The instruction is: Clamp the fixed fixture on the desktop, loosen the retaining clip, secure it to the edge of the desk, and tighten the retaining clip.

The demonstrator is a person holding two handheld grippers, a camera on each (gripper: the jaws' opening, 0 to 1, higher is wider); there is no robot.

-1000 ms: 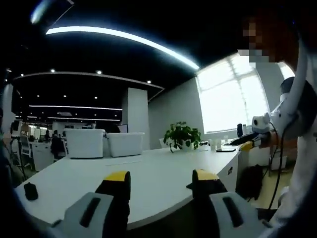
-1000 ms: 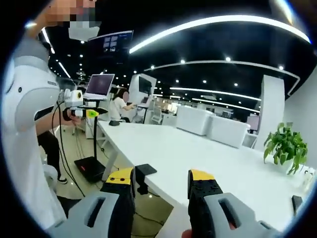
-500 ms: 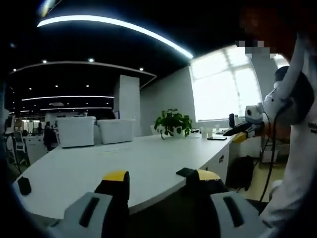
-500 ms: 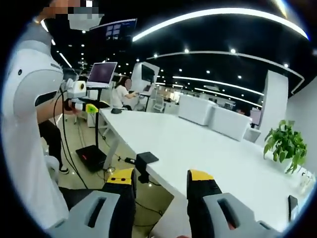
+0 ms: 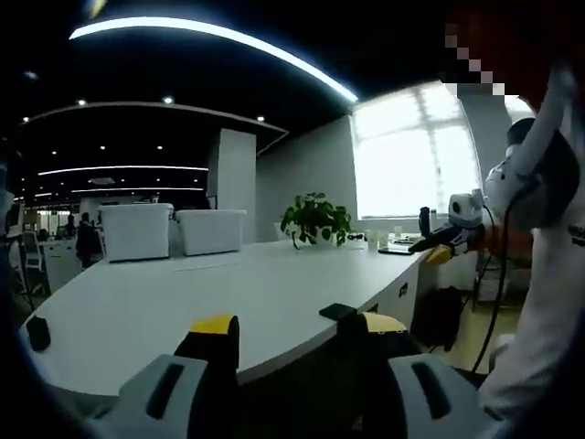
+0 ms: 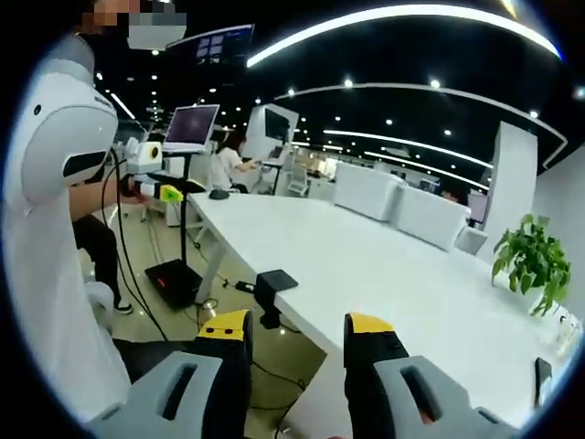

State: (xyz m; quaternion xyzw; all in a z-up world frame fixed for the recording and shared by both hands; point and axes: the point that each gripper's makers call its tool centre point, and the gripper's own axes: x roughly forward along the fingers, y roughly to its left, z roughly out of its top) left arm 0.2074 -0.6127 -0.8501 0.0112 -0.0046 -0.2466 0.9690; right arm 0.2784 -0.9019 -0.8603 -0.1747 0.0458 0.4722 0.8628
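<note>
In the right gripper view the right claw (image 6: 294, 337) stands wide, its yellow-tipped grey jaws parted with nothing between them, and the small black clamp fixture (image 6: 273, 291) sits at about twelve o'clock from them, hooked on the near edge of the long white worktop (image 6: 384, 265), its flat black top level with the surface and its stem hanging below the rim. In the left gripper view the left claw (image 5: 294, 337) is likewise wide and empty, and the same black fixture (image 5: 336, 312) shows at roughly one o'clock just above the right jaw, on the worktop (image 5: 164, 302) edge. A green potted plant (image 5: 314, 219) stands far back at twelve o'clock, well apart from the work, and the right claw (image 5: 437, 249) comes in at three o'clock, held out by a person in a white sleeve (image 5: 539, 302). The step in hand seems to be the approach to grip the fixture; neither claw touches it yet. To do it well, one claw should probably come in square to the flat top and close across its body so it cannot twist, while the other reaches the retaining clip underneath, whose exact form is too small to make out here. Keep the jaws clear of the worktop rim so they close on the fixture alone.
</note>
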